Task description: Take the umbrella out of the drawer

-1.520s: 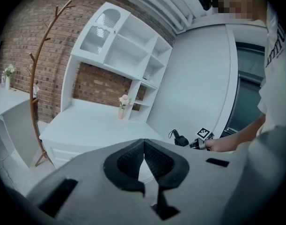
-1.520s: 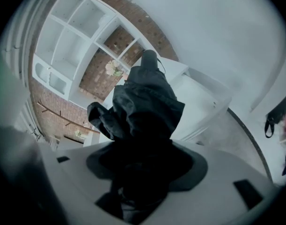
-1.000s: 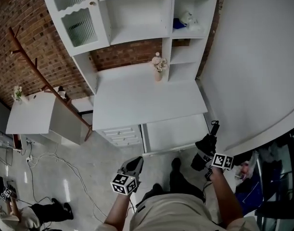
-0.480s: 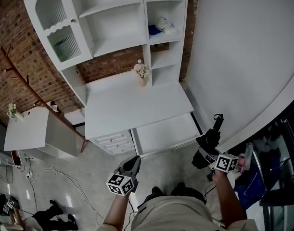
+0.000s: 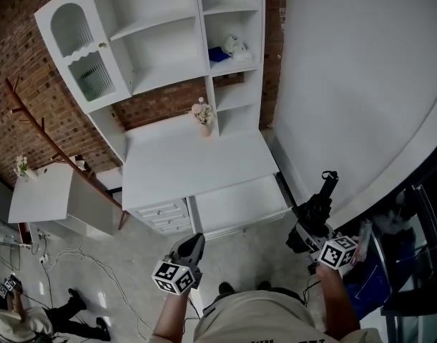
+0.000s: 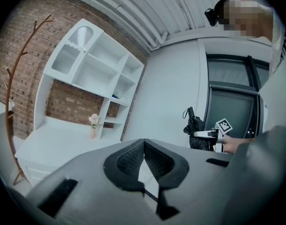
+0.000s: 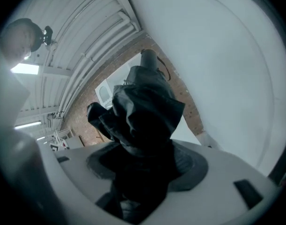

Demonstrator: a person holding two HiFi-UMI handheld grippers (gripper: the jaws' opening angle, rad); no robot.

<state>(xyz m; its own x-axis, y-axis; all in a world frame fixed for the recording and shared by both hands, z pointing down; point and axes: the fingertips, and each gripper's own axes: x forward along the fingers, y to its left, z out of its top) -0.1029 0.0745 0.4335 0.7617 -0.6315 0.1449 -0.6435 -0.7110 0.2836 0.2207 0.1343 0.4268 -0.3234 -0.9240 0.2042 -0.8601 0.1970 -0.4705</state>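
**Umbrella is up and clear of the drawer, and half of it is hard to see**

Standing right by the person. Closest thing is the left gripper (image 5: 192, 245), held out in front of their waist with nothing in it. From the head view you can't read its jaws at all. Its own camera settles it: the two black pads are pressed together at the tips, nothing between them.

The right gripper (image 5: 309, 229) is clamped on the folded black umbrella (image 5: 317, 209), which stands up out of it next to the big white wall, strap end on top. The right gripper view is mostly crumpled black fabric. It fills the middle and covers most of the pads, so you only get their outer edges. The left gripper view gives a clean side look at the umbrella sticking up past the marker cube (image 6: 223, 124), but the person's arm is cut off at the frame edge.

Further out, the drawer (image 5: 239, 204) is pulled open under the white surface (image 5: 193, 164), well apart from the umbrella. Only the head view shows it; in the left gripper view the gripper body blocks that spot.

On the surface's back edge there's a small vase of flowers (image 5: 201, 114). Behind it is the white hutch (image 5: 154, 45), with something blue and white on a shelf, too small to tell. Brick wall (image 5: 18, 63) behind that.
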